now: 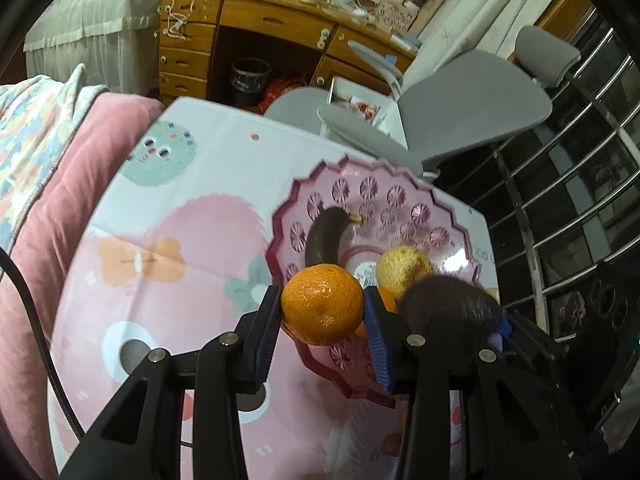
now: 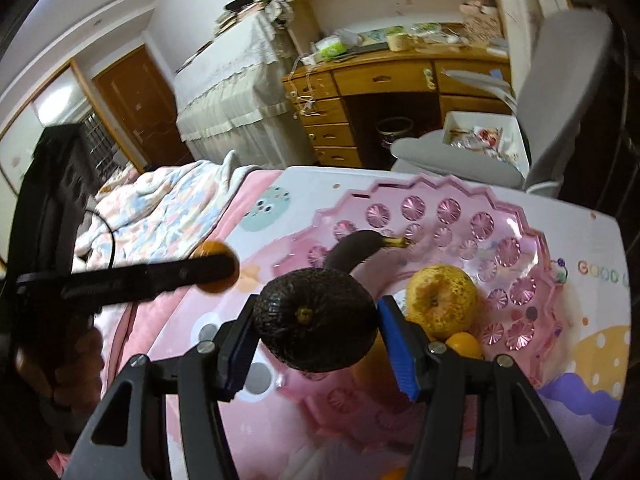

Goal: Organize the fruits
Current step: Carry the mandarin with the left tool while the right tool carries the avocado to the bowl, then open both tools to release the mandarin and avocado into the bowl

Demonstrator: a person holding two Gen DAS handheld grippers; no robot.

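The only writing that shows is coloured lettering on the patterned cloth of the table beside the pink scalloped fruit tray; it is cut off at the picture's edge and cannot be read with certainty.

The left tongs are clamped on a mandarin, held above the near-left rim of the tray; its dimpled end faces the camera. From the right wrist view this mandarin is half hidden behind the left tongs' dark finger.

The right tongs are clamped on a dark avocado, its stem end turned toward the camera, held over the tray's near rim.

In the tray lies a blackened banana, curved, its long axis running from the near left up to the yellow stem pointing far right. A speckled yellow pear sits right of it. A second orange fruit shows only as a sliver behind the right tongs' linkage.
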